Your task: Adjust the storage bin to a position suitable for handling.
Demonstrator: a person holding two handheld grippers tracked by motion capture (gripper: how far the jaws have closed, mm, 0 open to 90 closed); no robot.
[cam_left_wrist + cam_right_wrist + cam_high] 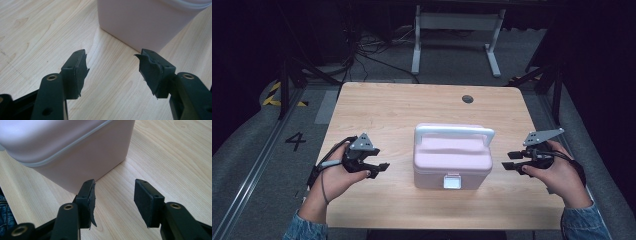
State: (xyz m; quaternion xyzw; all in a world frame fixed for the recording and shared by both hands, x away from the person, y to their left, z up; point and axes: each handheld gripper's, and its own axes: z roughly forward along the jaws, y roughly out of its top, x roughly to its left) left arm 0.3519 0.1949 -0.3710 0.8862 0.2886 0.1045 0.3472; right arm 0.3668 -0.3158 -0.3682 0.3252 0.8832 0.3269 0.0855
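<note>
Two grippers flank a pink box [452, 156] that sits closed near the middle of the table [382, 107], its handle up and its white latch [451, 181] facing the near edge. The left gripper [381, 169] hovers just left of the box, jaws wide and empty. The right gripper [508, 164] hovers just right of it, jaws also wide, holding nothing.

Pink lidded box [452, 159] on wooden table [377, 112]
</note>
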